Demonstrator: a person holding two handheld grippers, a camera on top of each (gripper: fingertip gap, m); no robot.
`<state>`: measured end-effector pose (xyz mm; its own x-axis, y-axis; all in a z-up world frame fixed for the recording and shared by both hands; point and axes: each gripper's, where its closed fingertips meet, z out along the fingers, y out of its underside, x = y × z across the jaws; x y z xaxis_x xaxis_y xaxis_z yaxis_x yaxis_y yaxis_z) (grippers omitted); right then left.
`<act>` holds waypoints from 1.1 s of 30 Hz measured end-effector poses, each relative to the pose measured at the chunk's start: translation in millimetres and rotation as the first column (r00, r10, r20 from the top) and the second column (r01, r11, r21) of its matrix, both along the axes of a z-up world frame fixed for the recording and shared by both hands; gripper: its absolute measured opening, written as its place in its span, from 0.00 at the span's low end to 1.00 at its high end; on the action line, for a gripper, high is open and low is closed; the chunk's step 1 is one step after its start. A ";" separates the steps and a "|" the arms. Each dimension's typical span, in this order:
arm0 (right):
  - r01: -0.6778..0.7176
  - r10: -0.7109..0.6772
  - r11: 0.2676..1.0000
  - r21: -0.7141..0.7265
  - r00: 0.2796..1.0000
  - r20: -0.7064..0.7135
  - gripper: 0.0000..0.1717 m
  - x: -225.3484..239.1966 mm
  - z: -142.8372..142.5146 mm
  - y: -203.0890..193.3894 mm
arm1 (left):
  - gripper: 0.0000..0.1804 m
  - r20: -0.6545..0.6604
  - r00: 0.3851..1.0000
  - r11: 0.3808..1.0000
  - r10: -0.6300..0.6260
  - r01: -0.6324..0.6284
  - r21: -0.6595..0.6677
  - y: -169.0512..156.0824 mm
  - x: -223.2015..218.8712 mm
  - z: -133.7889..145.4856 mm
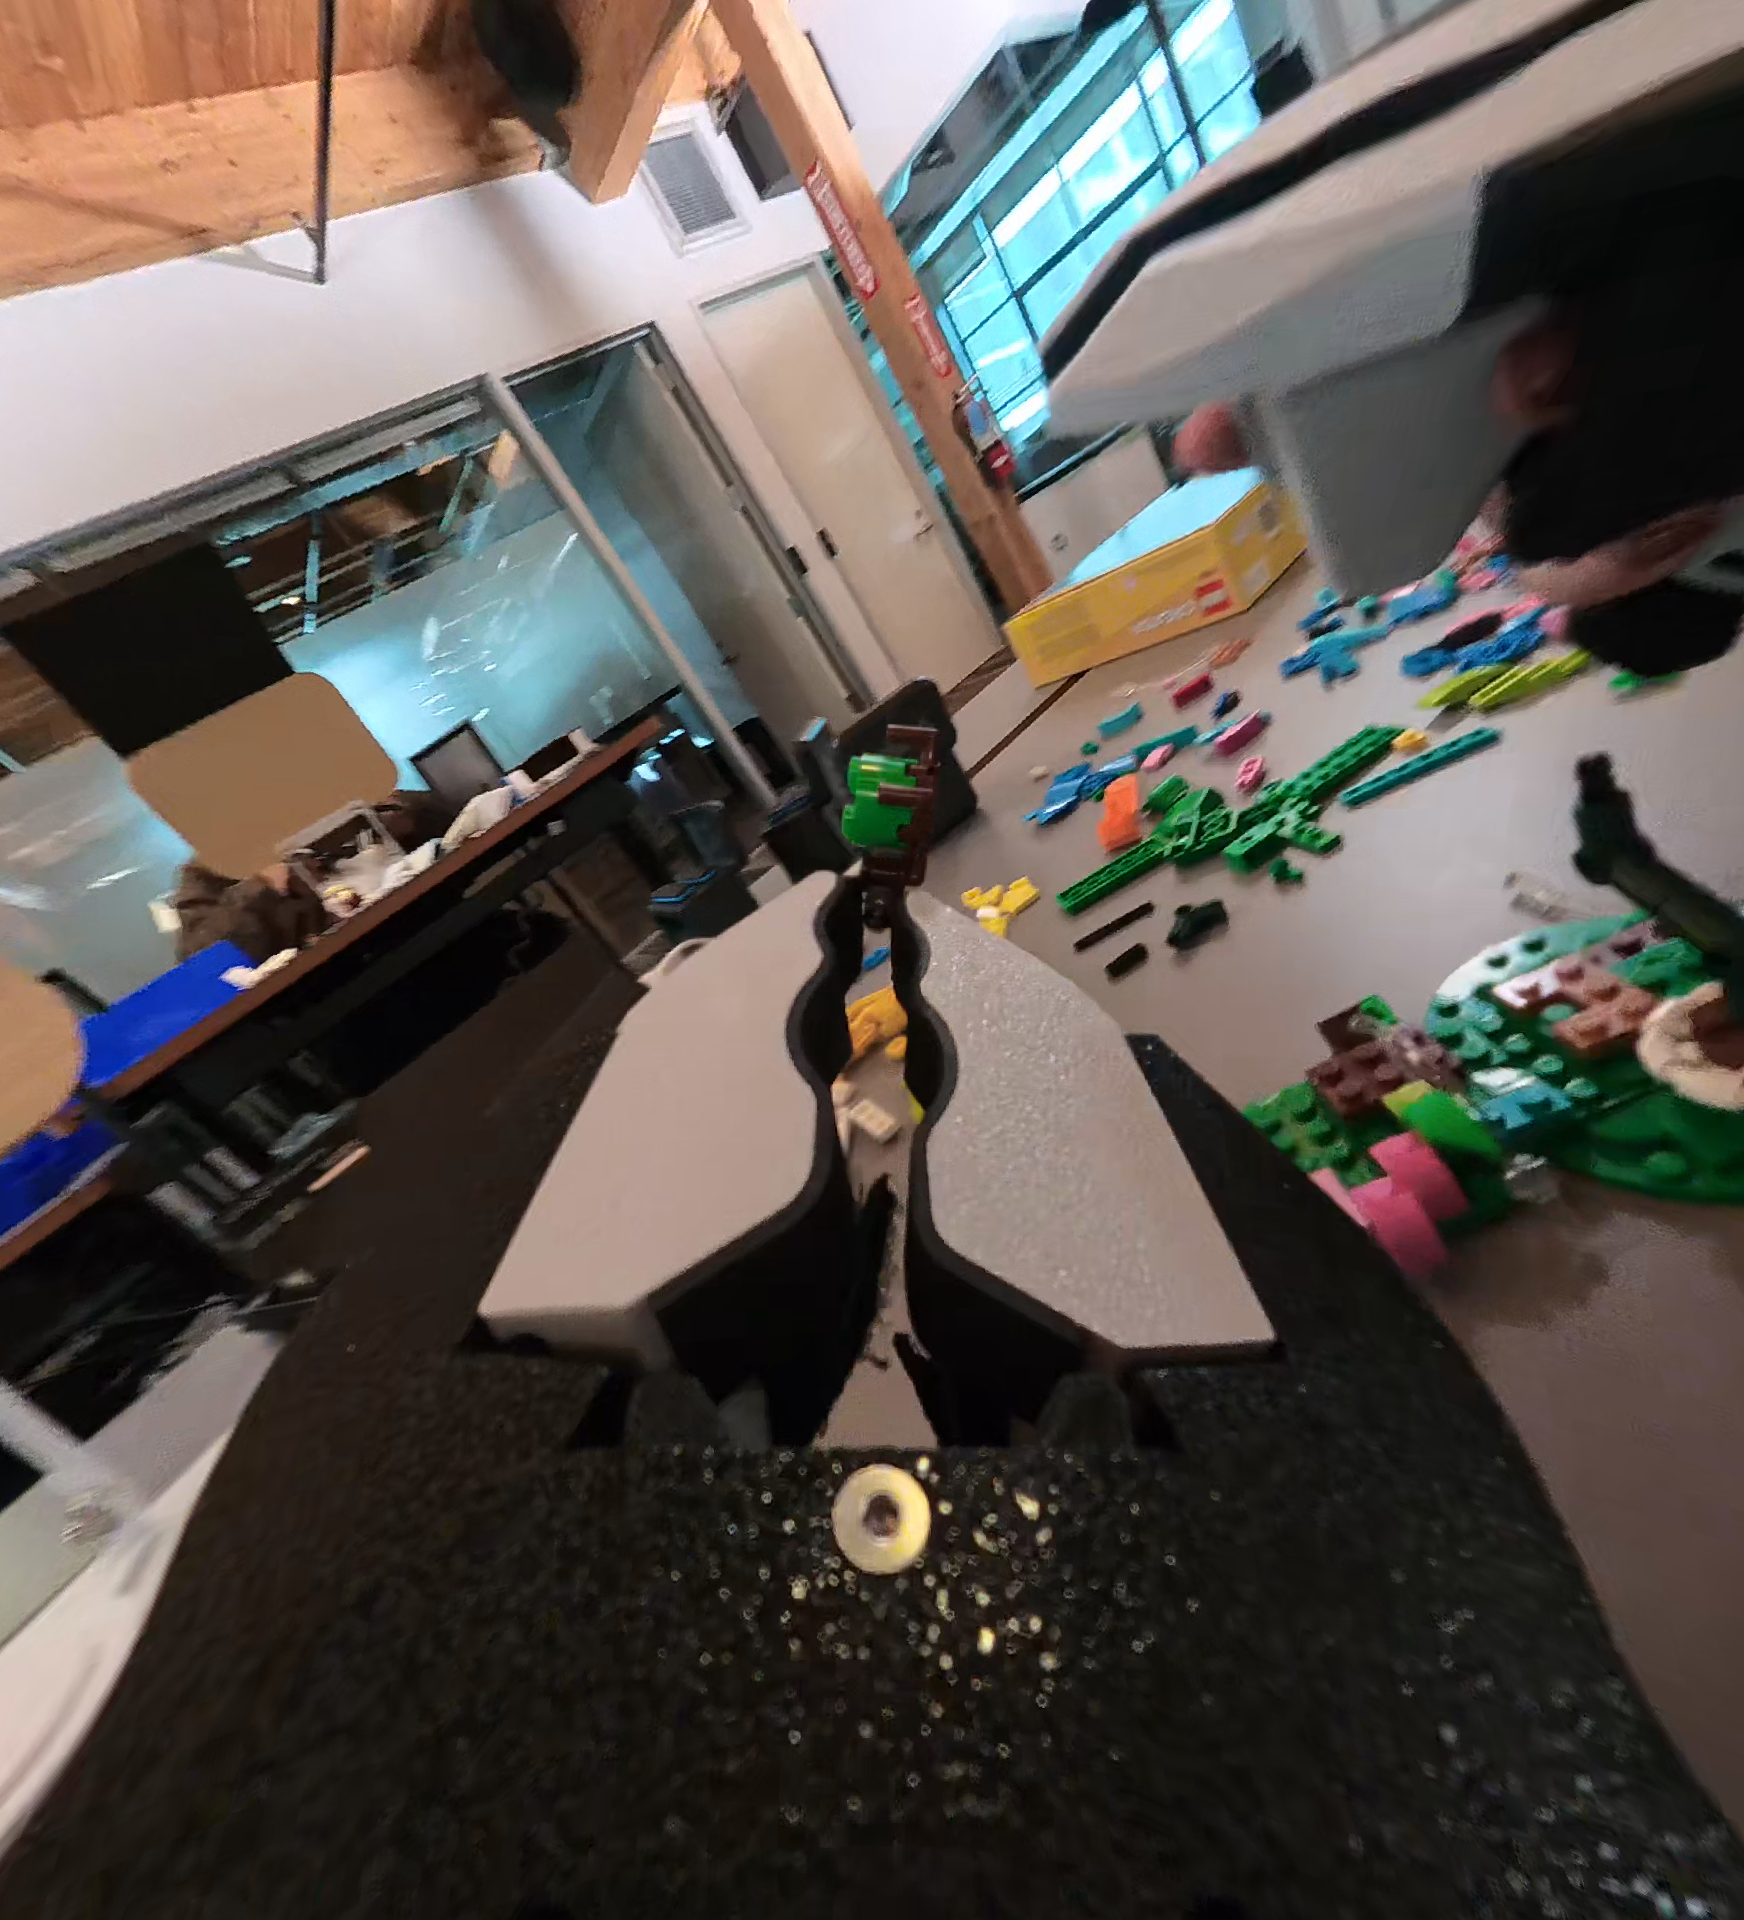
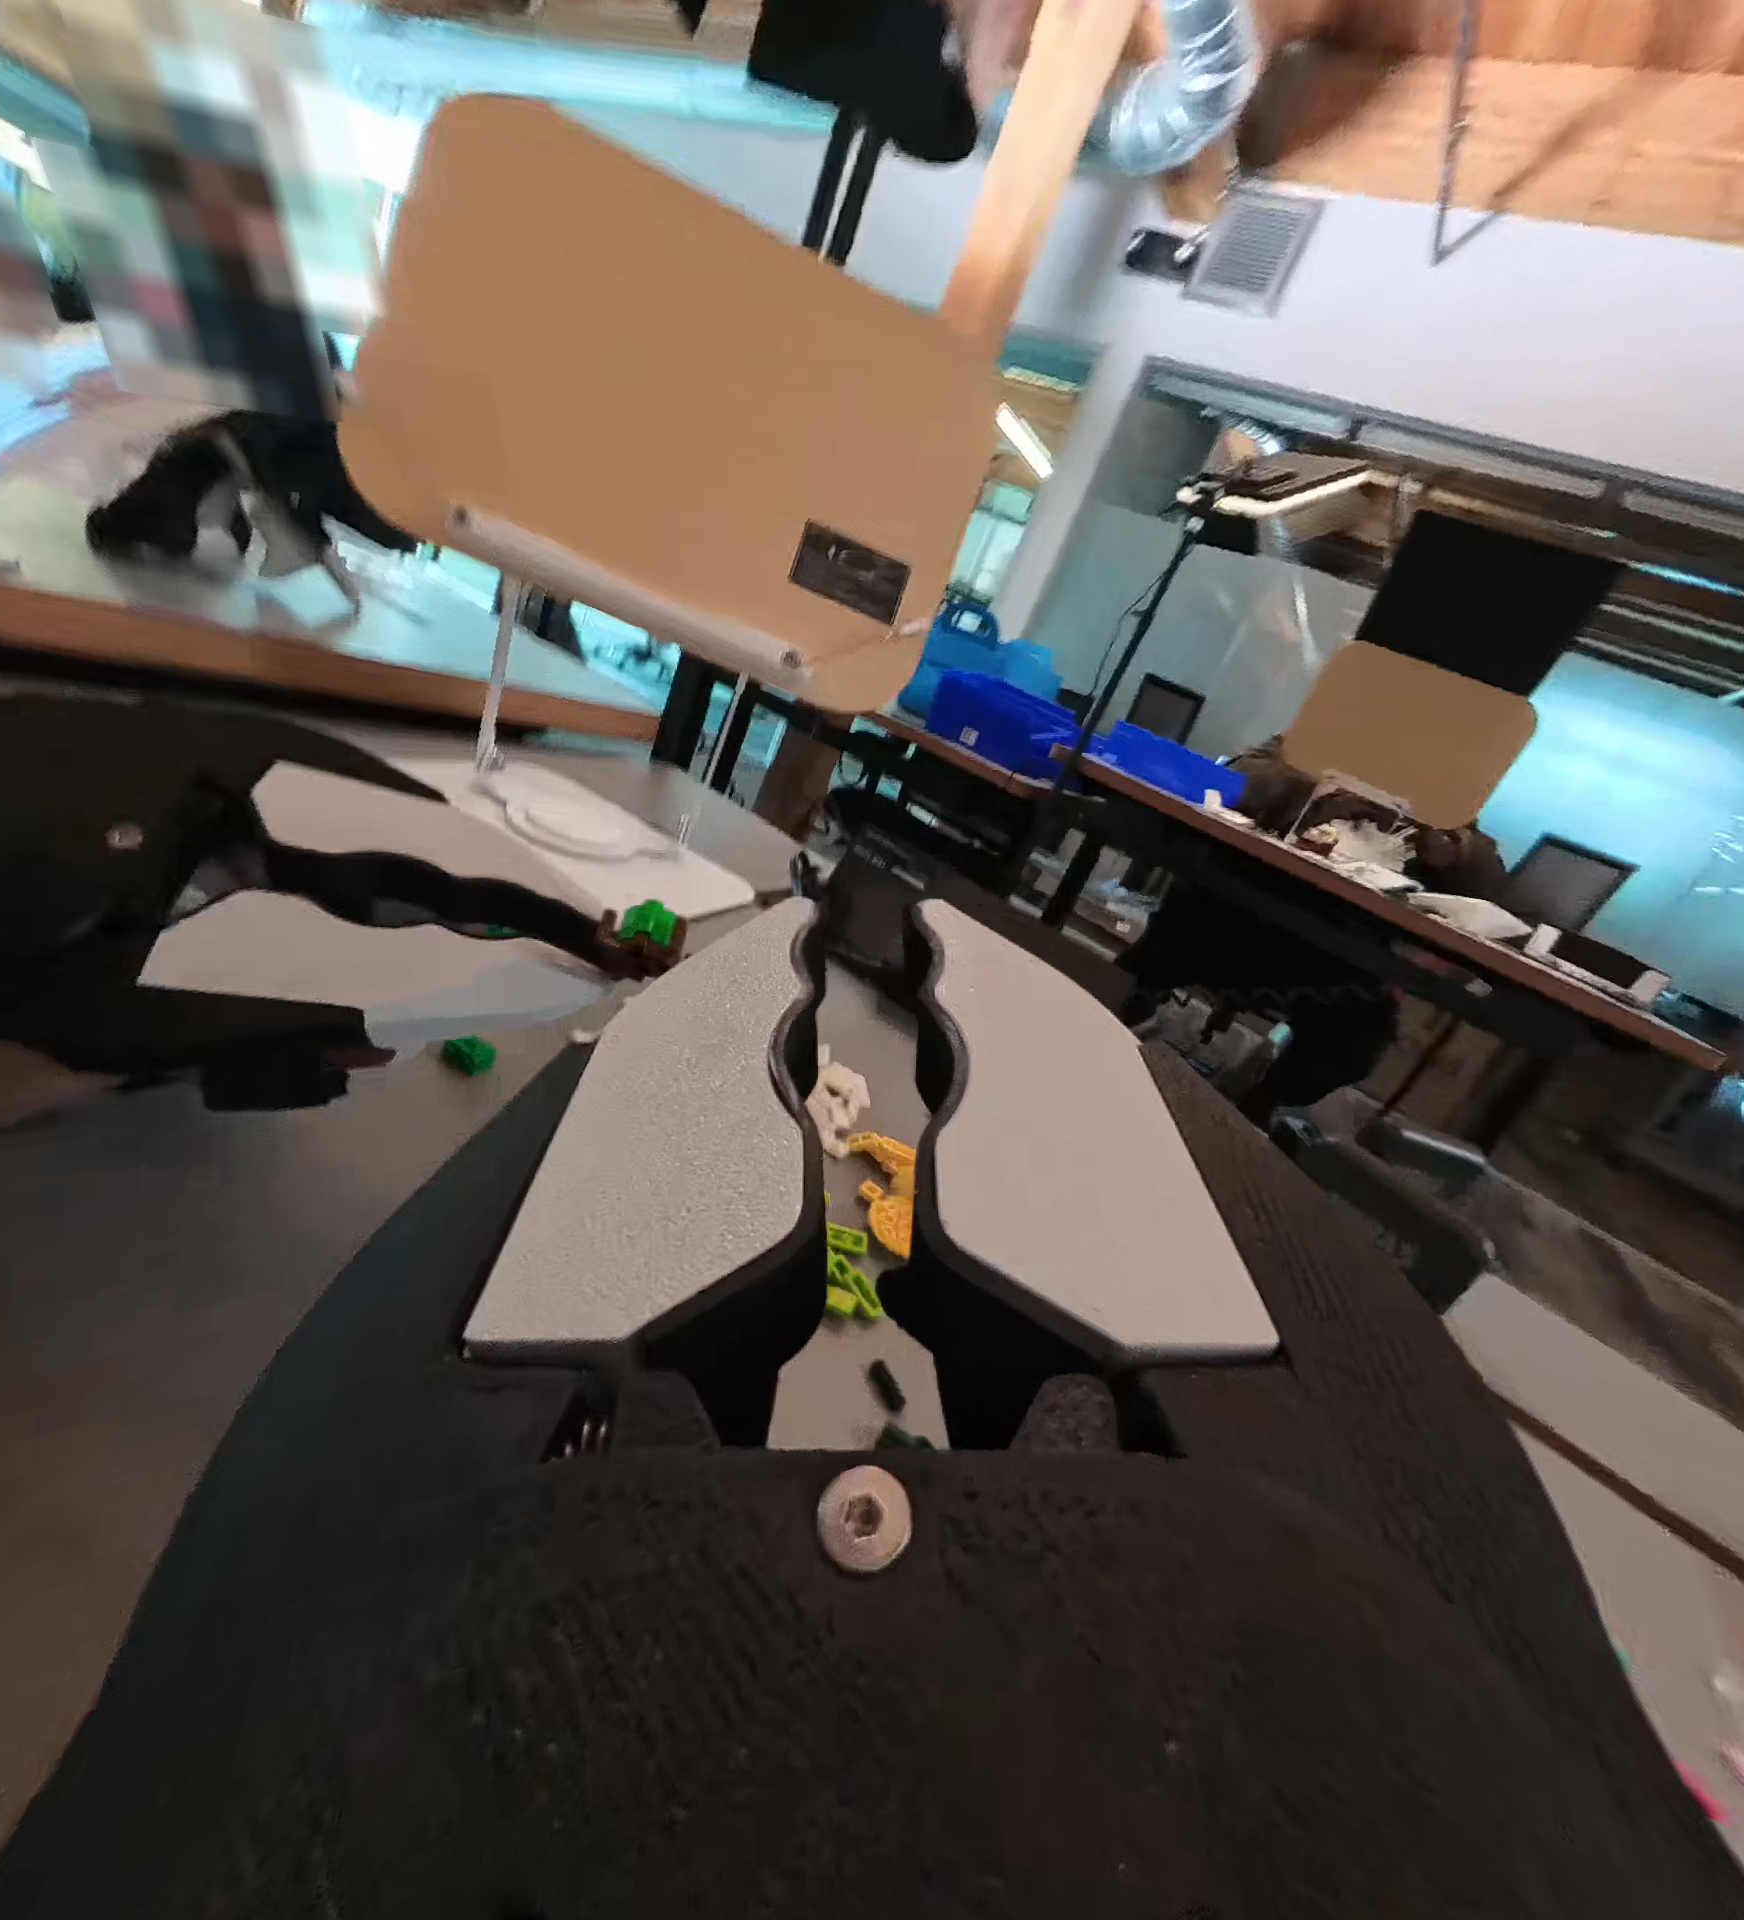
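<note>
You're in an open office workspace; glass-walled rooms [image 1: 380, 582] line the wall; long work tables [image 2: 1367, 894] carry blue bins [image 2: 1013, 717]. Exposed timber beams [image 1: 847, 239] overhead.

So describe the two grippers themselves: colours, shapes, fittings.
Both match. The left gripper and right gripper each have a rough black speckled body, two flat grey fingers with wavy black inner pads, and a silver screw in the middle of the body.

Grey table [image 1: 1626, 1455]: loose toy bricks [image 1: 1200, 831], yellow box [image 1: 1148, 592], green round build [image 1: 1626, 1060].
</note>
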<state>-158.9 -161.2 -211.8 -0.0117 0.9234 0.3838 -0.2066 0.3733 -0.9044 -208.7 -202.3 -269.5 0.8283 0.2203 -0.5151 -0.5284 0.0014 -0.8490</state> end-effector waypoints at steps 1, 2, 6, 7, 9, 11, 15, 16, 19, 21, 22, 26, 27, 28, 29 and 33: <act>-0.012 0.011 1.000 0.025 0.999 0.039 0.08 -7.3 -0.8 0.0 | 0.03 0.025 0.999 1.000 -0.028 0.028 0.005 2.3 1.2 0.4; -0.038 0.035 0.999 0.034 0.996 0.078 0.09 -14.8 -0.4 -1.5 | 0.03 0.049 0.998 0.999 -0.050 0.049 0.015 2.3 2.1 1.4; -0.069 0.069 0.998 -0.003 0.998 0.007 0.11 -32.6 32.7 -3.5 | 0.03 0.136 0.978 0.987 -0.156 0.147 0.072 -6.9 12.8 8.2; -0.038 0.038 0.999 -0.001 0.998 -0.040 0.11 -29.1 38.6 -2.0 | 0.03 0.142 0.976 0.985 -0.167 0.157 0.077 -8.4 14.6 8.9; 0.091 -0.081 0.995 0.043 0.978 -0.191 0.08 -11.4 44.5 6.2 | 0.03 0.145 0.975 0.984 -0.171 0.161 0.078 -10.1 16.2 9.1; 0.181 -0.148 0.976 0.124 0.960 -0.236 0.06 4.2 32.1 6.9 | 0.03 0.143 0.974 0.983 -0.175 0.166 0.078 -10.9 17.9 9.0; 0.233 -0.162 0.928 0.289 0.955 -0.249 0.06 7.0 23.2 -6.3 | 0.03 0.134 0.975 0.983 -0.177 0.168 0.076 -11.8 20.1 8.7; 0.210 -0.142 0.935 0.286 0.960 -0.242 0.06 6.4 21.9 -11.1 | 0.03 0.136 0.974 0.982 -0.182 0.173 0.078 -12.2 20.8 9.0; -0.030 0.062 0.965 0.260 0.991 -0.115 0.05 0.7 4.5 -38.6 | 0.03 0.168 0.949 0.963 -0.266 0.252 0.098 -14.3 29.7 11.1; -0.226 0.229 0.953 0.201 0.973 0.009 0.07 -0.1 -11.9 -58.0 | 0.03 0.211 0.910 0.933 -0.357 0.336 0.129 -17.1 38.4 14.5; -0.279 0.278 0.947 0.163 0.960 0.025 0.07 1.0 -13.9 -63.2 | 0.03 0.233 0.887 0.916 -0.399 0.375 0.141 -18.5 42.0 15.7; -0.373 0.371 0.925 0.072 0.928 0.042 0.09 4.9 -13.1 -70.4 | 0.03 0.323 0.784 0.848 -0.530 0.493 0.196 -23.8 50.7 20.6; -0.366 0.365 0.928 0.068 0.930 0.036 0.09 4.9 -11.7 -68.6 | 0.03 0.337 0.765 0.836 -0.548 0.507 0.208 -24.9 51.1 21.8; -0.365 0.363 0.929 0.069 0.931 0.035 0.09 5.1 -11.4 -67.6 | 0.03 0.349 0.751 0.828 -0.560 0.518 0.215 -25.5 51.3 22.3; -0.365 0.363 0.929 0.067 0.931 0.037 0.09 5.0 -11.5 -67.1 | 0.03 0.355 0.745 0.825 -0.564 0.520 0.220 -25.7 50.9 22.6; -0.359 0.358 0.931 0.067 0.933 0.026 0.09 4.5 -11.1 -67.3 | 0.03 0.350 0.753 0.831 -0.556 0.514 0.215 -25.1 50.8 22.0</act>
<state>-154.5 -228.4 -222.9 -0.3423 0.8279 0.4443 -0.3266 0.3386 -0.8825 -157.9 -227.4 -247.5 0.9487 -0.2871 -0.1322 -0.0489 0.2800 -0.9588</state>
